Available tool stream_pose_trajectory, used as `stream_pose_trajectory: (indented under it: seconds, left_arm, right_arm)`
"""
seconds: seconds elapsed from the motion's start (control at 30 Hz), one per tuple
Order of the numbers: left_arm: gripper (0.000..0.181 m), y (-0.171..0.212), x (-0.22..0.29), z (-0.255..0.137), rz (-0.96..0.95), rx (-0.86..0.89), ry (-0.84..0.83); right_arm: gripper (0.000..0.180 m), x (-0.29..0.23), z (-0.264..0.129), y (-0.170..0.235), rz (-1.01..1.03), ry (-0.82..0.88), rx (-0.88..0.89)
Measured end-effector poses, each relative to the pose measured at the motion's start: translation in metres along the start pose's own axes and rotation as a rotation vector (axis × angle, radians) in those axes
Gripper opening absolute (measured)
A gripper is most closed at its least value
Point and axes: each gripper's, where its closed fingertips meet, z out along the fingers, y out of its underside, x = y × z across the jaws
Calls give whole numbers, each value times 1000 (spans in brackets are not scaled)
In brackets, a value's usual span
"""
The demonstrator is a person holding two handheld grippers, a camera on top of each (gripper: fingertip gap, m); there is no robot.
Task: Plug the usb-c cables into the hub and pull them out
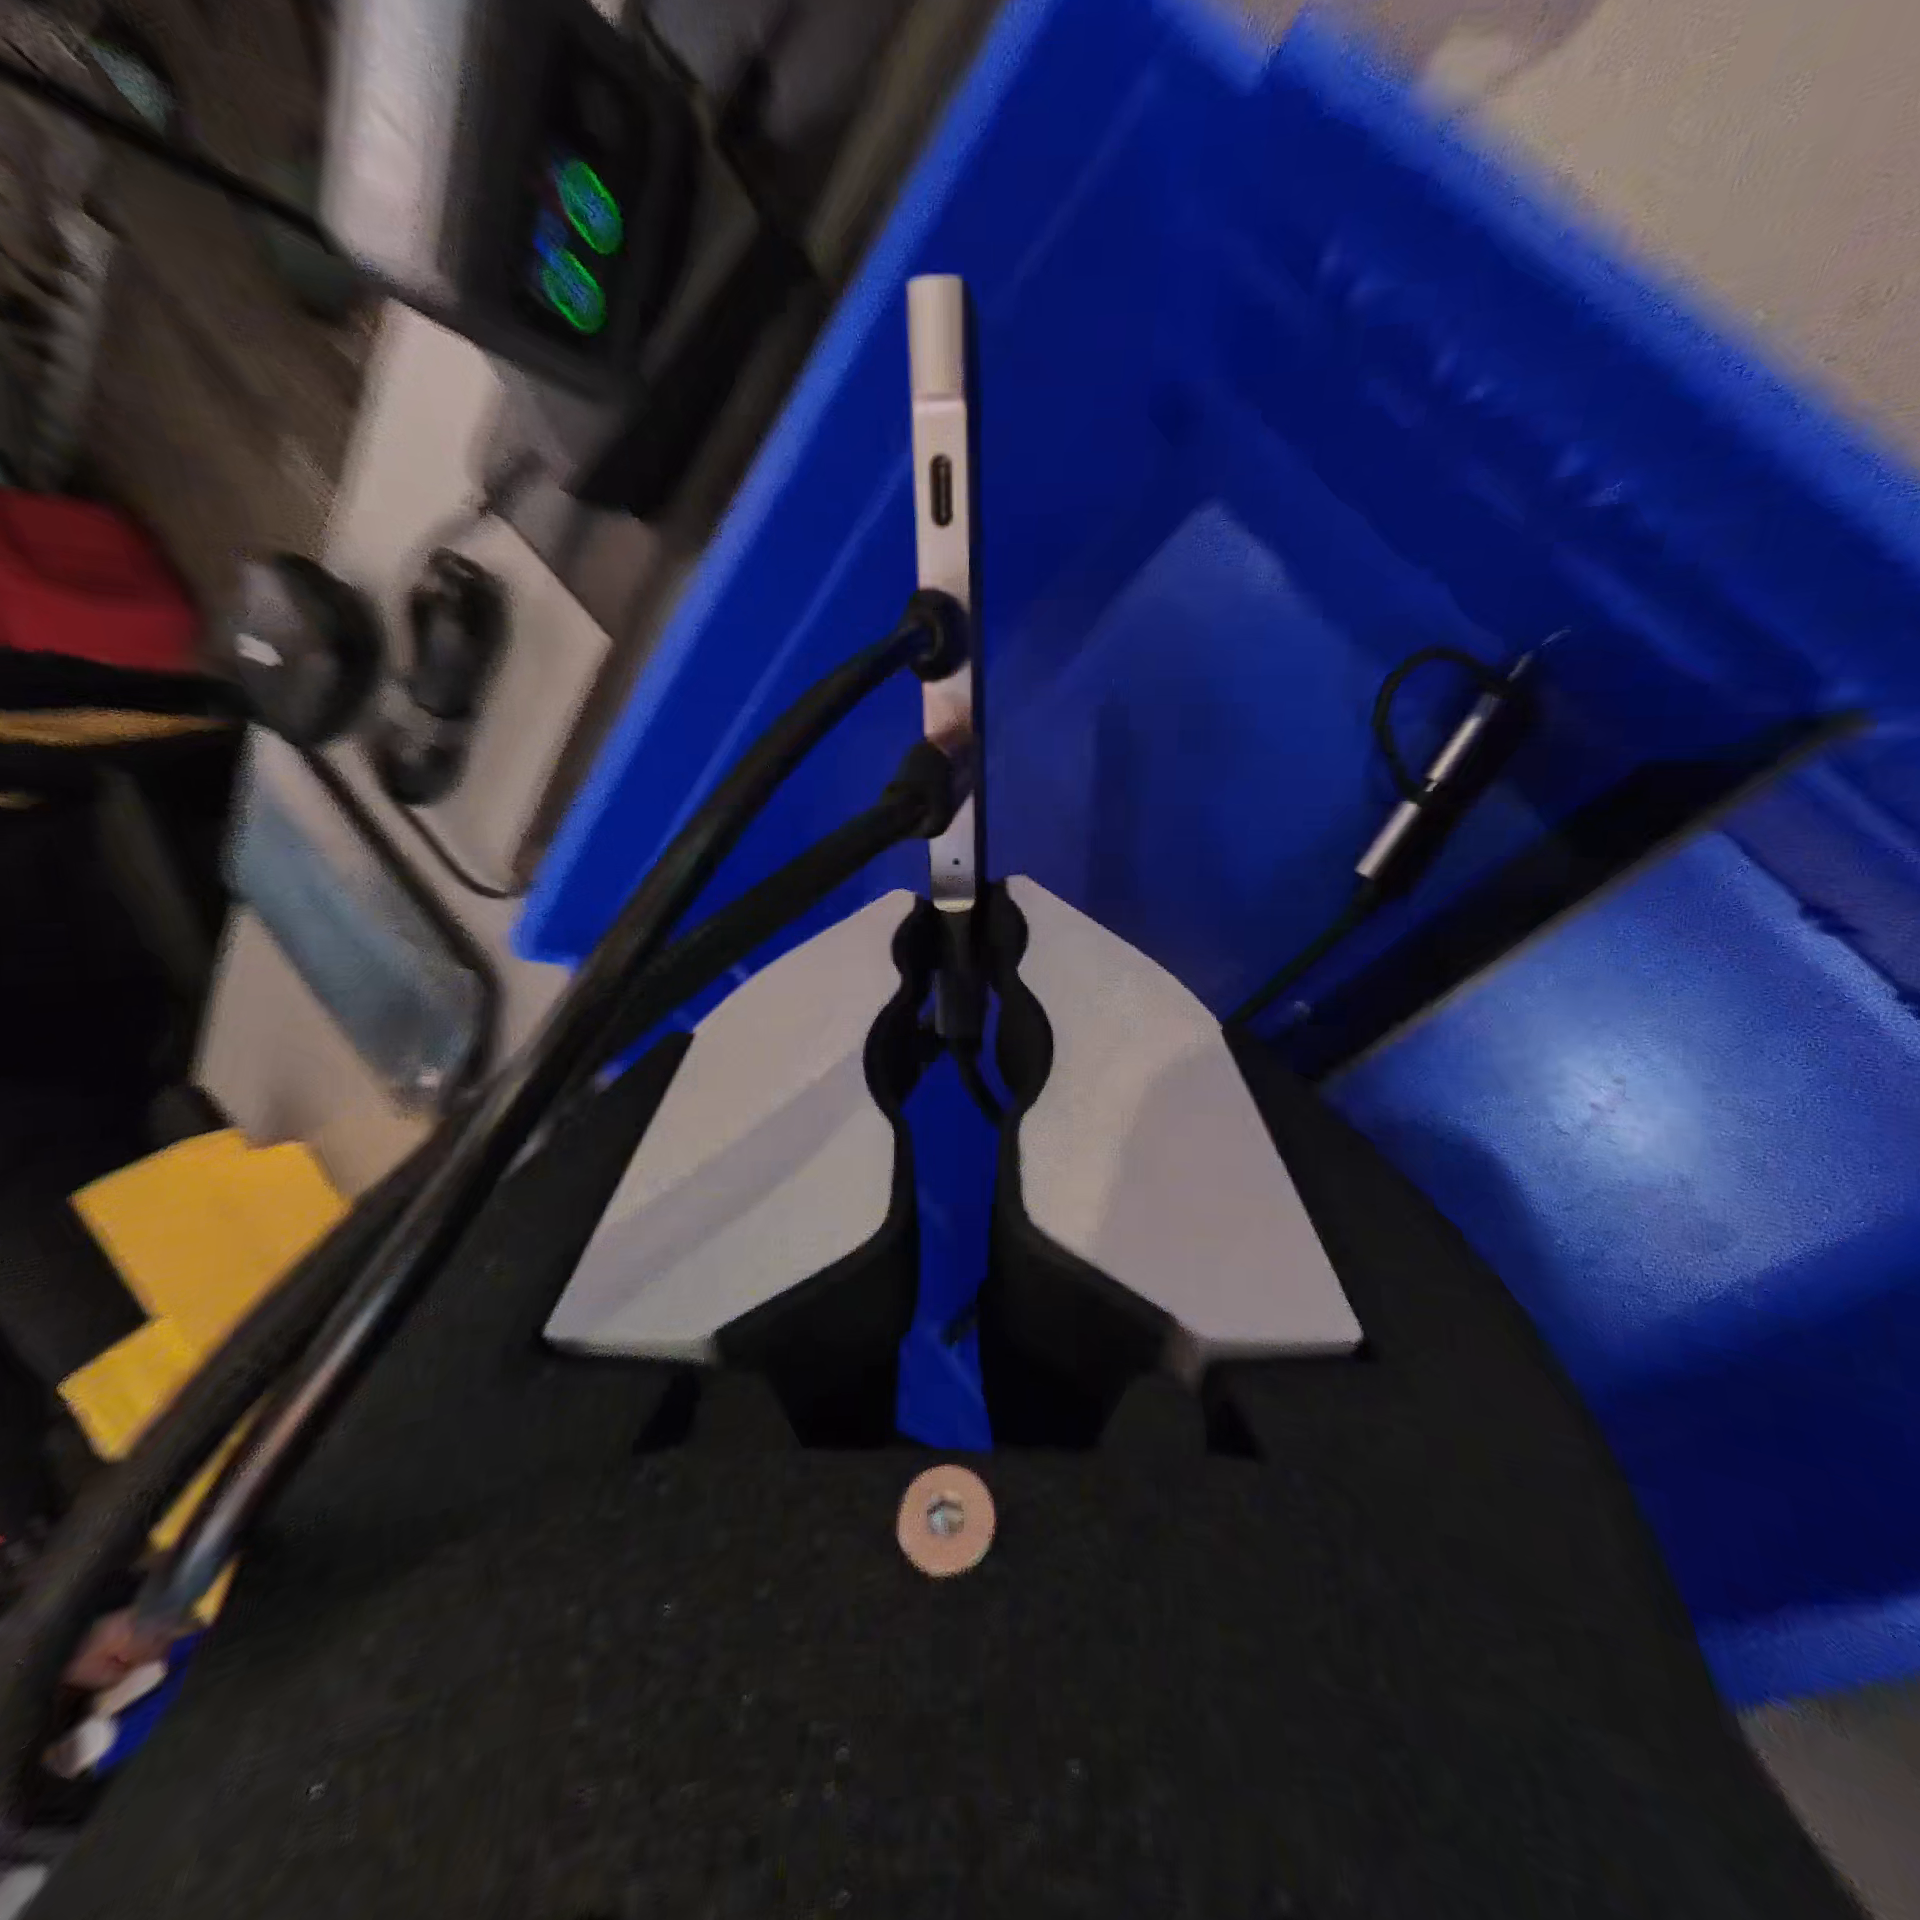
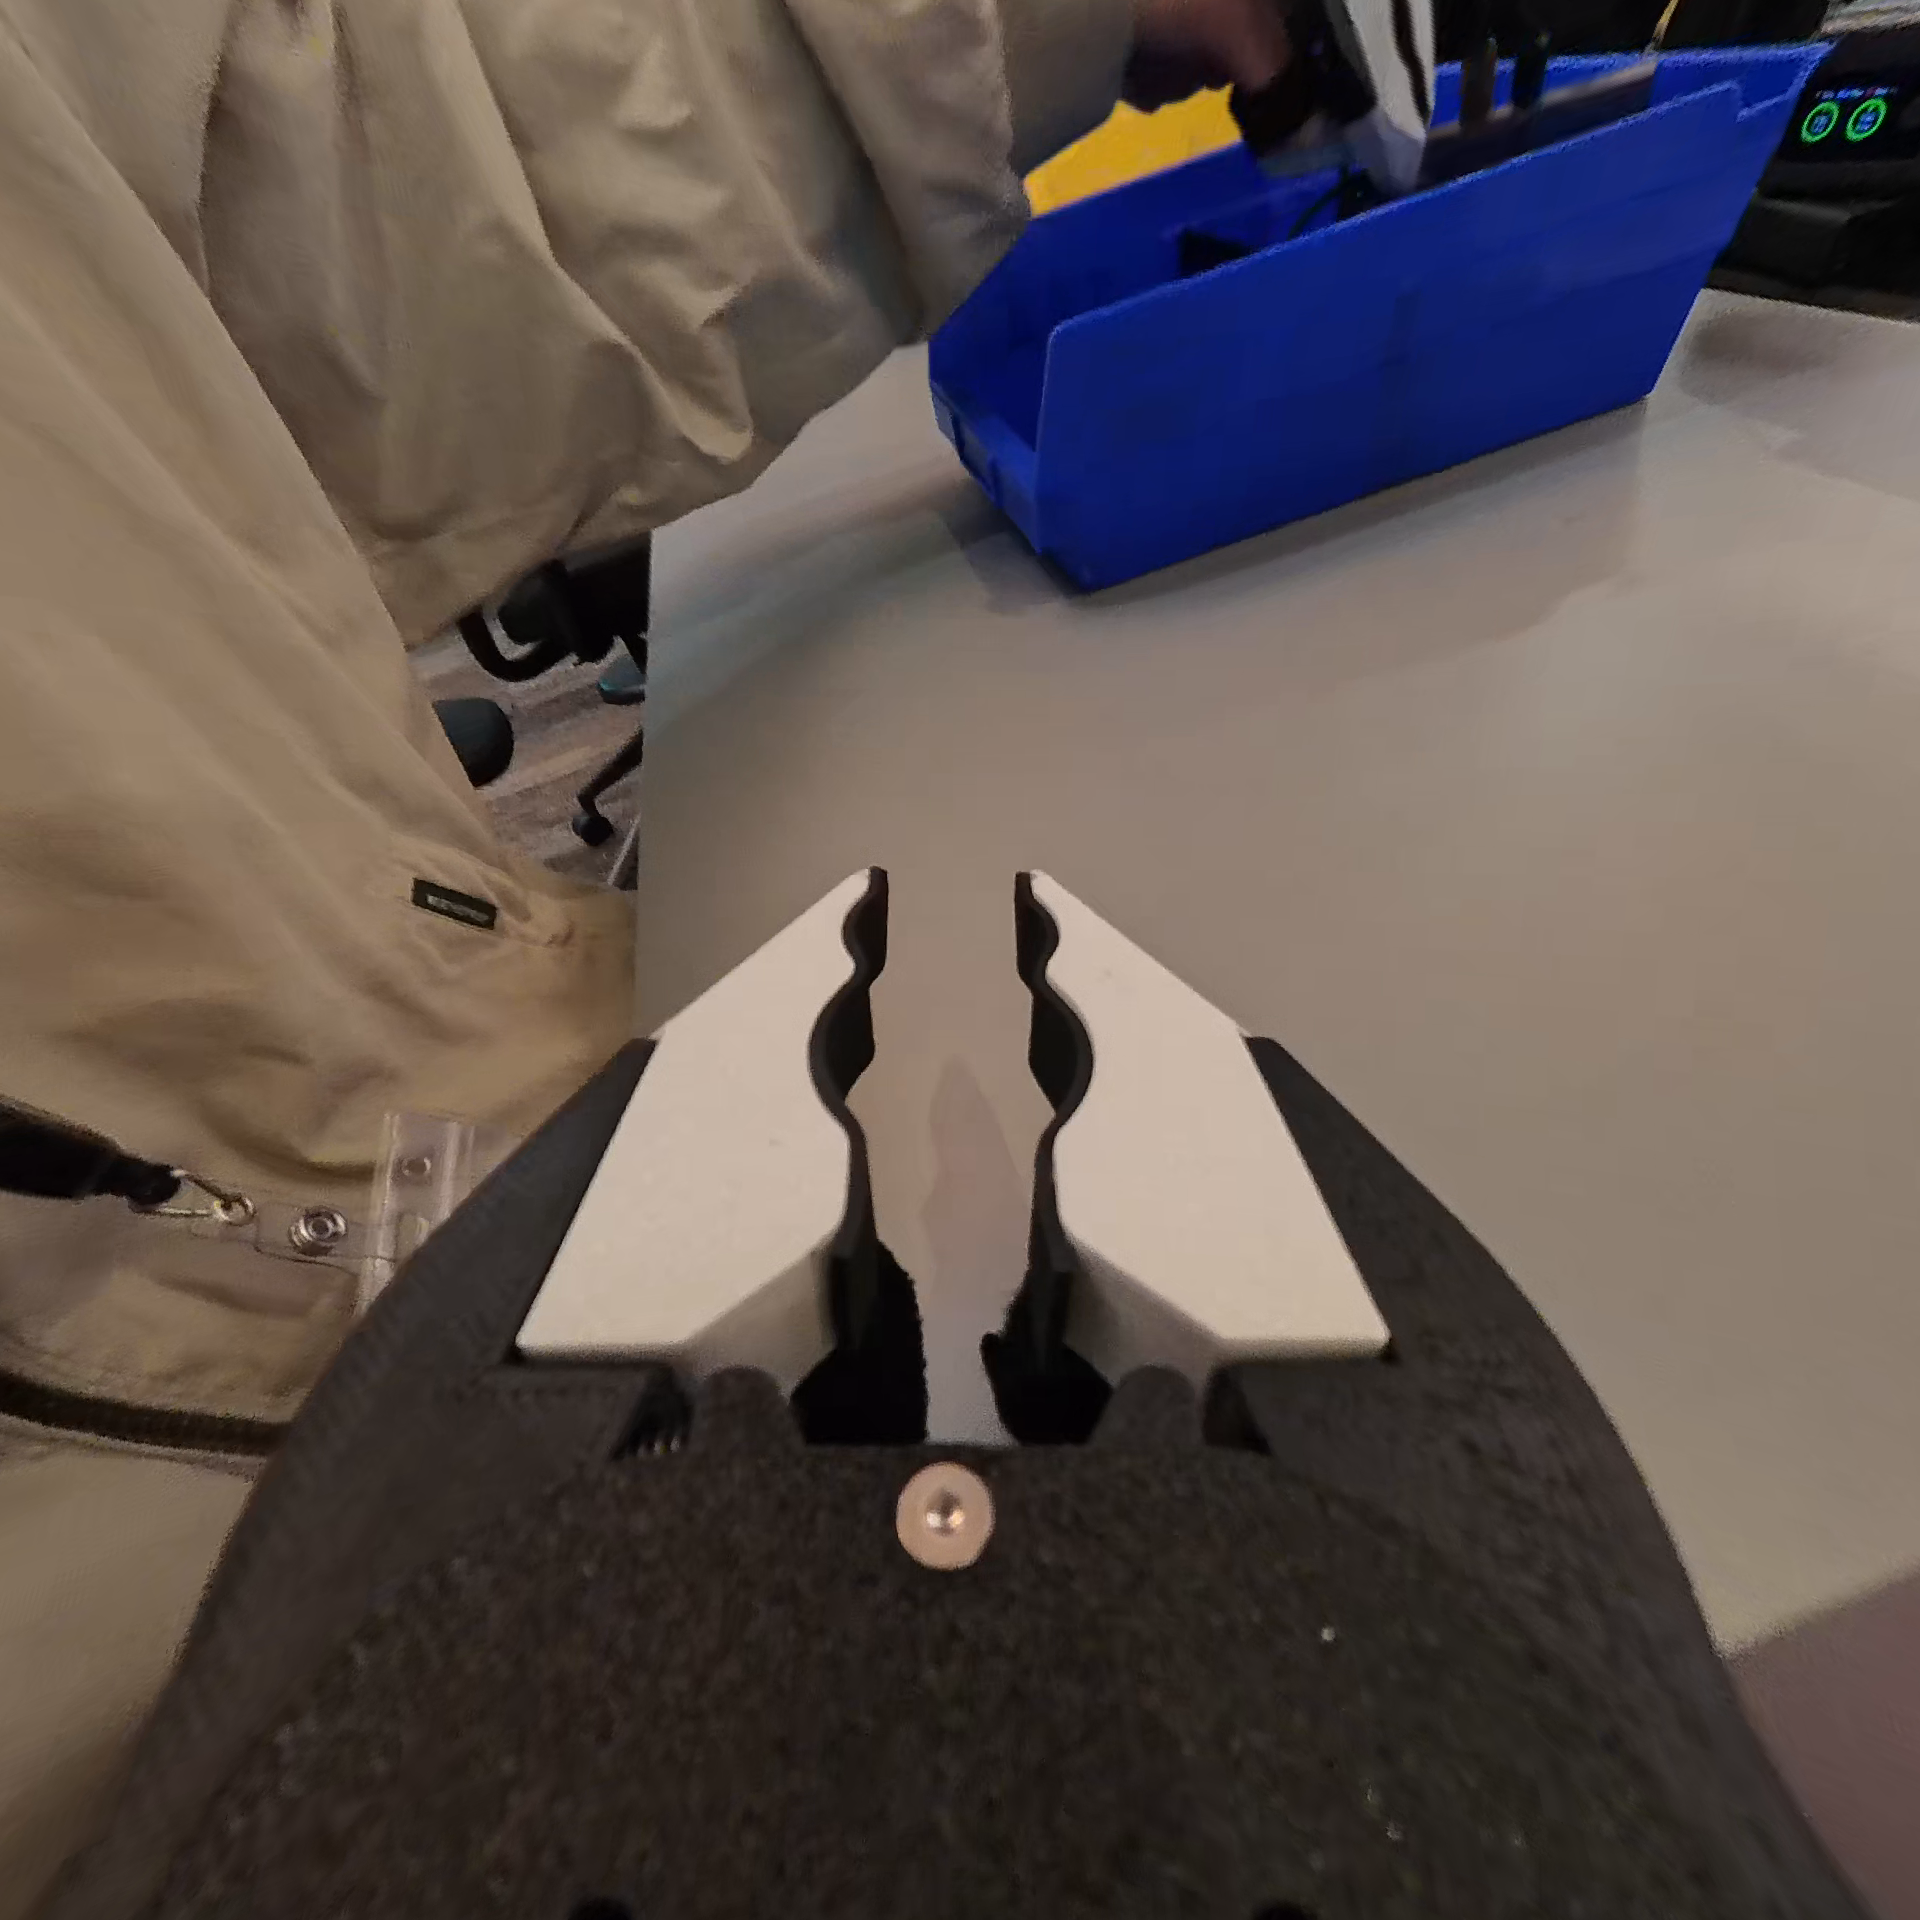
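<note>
My left gripper [image 1: 956, 914] is shut on the thin silver hub [image 1: 945, 582], held edge-on and upright above a blue bin [image 1: 1299, 436]. Two black cables [image 1: 790, 769] are plugged into the hub's left edge and trail down to the lower left. One oval port above them is empty. Another black cable with a silver plug [image 1: 1444, 790] lies inside the bin at right. My right gripper [image 2: 951, 883] is open and empty, low over the grey table [image 2: 1351, 831]. The left gripper [image 2: 1340, 94] shows blurred over the bin [image 2: 1351, 343] in the right wrist view.
A person's beige jacket [image 2: 364, 468] fills the left of the right wrist view, at the table's left edge. A yellow object [image 1: 197, 1247] and dark equipment with green lights [image 1: 577, 244] lie beyond the bin. The left wrist view is motion-blurred. The gap from one gripper's tips to the other's is roughly 45 cm.
</note>
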Motion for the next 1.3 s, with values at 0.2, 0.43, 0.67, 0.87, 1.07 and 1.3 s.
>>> stream_pose_trajectory:
  seconds: [0.2,0.43,0.67,0.87,1.07,1.3]
  left_arm:
    - [10,-68,19,-130,218,327,-227]
    - [9,-142,142,-245,566,576,-66]
    - [9,-145,241,-252,863,570,167]
    - [9,-137,273,-233,802,595,334]
    - [28,-134,279,-269,135,1016,767]
    - [33,-118,334,-196,-355,998,970]
  right_arm:
    - [29,30,-6,-40,-36,143,65]
    - [41,49,-25,-164,-360,353,180]
    - [38,24,-23,-182,-511,206,67]
    - [7,25,-22,-148,-594,188,-13]
    - [7,68,-39,-128,-320,272,128]
    - [7,94,-22,-116,37,346,230]
